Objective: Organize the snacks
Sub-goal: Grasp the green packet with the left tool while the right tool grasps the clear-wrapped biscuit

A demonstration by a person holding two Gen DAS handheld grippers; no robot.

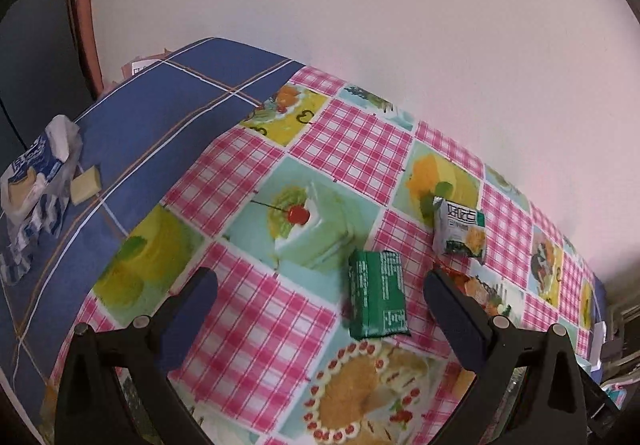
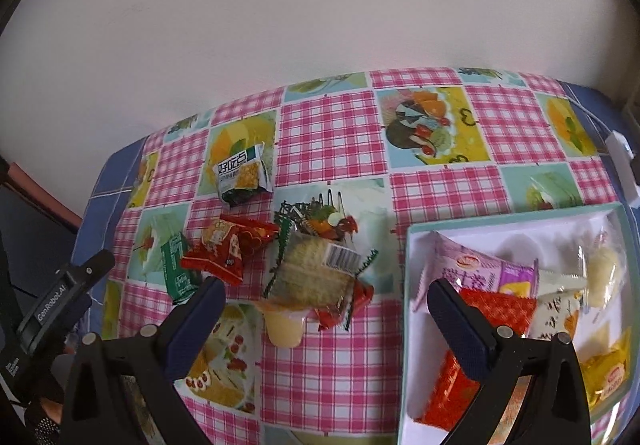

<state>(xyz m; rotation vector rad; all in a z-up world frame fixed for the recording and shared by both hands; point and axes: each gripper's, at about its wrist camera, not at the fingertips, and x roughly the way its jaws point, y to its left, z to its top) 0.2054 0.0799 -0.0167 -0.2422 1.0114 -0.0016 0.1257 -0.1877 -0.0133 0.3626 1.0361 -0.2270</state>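
Progress partial: tray [image 2: 412, 325] at right holds several packets; green packet [image 1: 378, 295], white packet [image 2: 243, 173], red packets [image 2: 224, 251], clear-wrapped cake [image 2: 316, 273] and jelly cup [image 2: 285, 327] lie loose on tablecloth [image 2: 332, 133]. Left gripper [image 1: 320, 291] and right gripper [image 2: 324, 301] both spread, empty.

Both wrist cameras look steeply down along open fingers at the checked tablecloth [image 1: 320, 149], wall behind. Left view sits close over the green packet [image 1: 378, 295]; right view shares it [image 2: 178, 269], adding the tray [image 2: 408, 325].
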